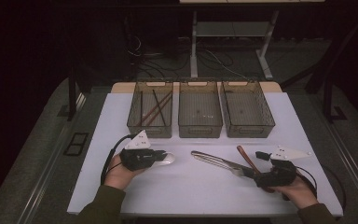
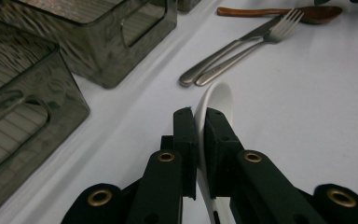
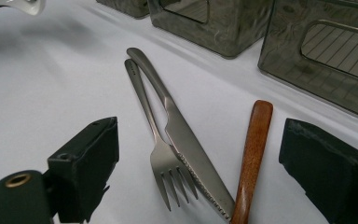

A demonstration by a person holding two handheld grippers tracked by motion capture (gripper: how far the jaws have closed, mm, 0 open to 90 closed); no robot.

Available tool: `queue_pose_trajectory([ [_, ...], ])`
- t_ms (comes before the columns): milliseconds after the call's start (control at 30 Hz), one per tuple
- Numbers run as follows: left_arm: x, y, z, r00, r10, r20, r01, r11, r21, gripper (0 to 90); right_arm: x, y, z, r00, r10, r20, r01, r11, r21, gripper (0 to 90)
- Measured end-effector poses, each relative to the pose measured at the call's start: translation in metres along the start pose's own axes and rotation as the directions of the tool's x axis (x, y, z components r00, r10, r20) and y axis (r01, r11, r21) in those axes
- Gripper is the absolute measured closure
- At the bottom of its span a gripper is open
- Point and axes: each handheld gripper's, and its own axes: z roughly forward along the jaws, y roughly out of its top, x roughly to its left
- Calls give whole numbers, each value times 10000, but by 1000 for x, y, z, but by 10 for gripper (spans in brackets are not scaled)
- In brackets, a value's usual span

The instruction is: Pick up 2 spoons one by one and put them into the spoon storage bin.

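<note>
My left gripper (image 1: 161,157) is shut on a white ceramic spoon (image 2: 213,103), its bowl sticking out past the jaws just above the white table (image 1: 191,186). In the left gripper view the two black jaws (image 2: 199,135) clamp the spoon's handle. My right gripper (image 1: 254,173) stands open near the table's front right. Between its wide-apart jaws lie a steel fork (image 3: 156,149), a steel knife (image 3: 182,135) and a wooden-handled utensil (image 3: 254,154), flat on the table. The fork and knife (image 1: 216,162) lie side by side at the table's middle.
Three smoky see-through bins stand in a row at the back: the left bin (image 1: 150,109) holds several dark and reddish chopsticks, the middle bin (image 1: 199,109) and the right bin (image 1: 247,109) look bare inside. Table legs and cables (image 1: 200,56) lie on the floor beyond.
</note>
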Motion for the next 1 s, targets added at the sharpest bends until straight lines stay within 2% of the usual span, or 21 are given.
queue_pose_trajectory([
  [333, 8, 21, 6, 9993, 285, -232, -295, 9987, -421, 834, 1, 0, -2, 10000, 1, 6, -1, 10000, -55, 120],
  [633, 21, 47, 19, 9996, 180, -220, -200, 9956, -914, 834, 0, 1, -2, 10000, -17, -27, 16, 9999, -127, 120],
  [867, 33, 69, 37, 9996, 89, -276, -115, 9952, -971, 834, -1, 0, -4, 10000, 71, -36, -72, 9998, -166, 120],
  [1000, 40, 82, 46, 9992, 172, -362, -200, 9966, -797, 834, 0, 1, -4, 10000, 28, -50, -29, 9998, -209, 120],
])
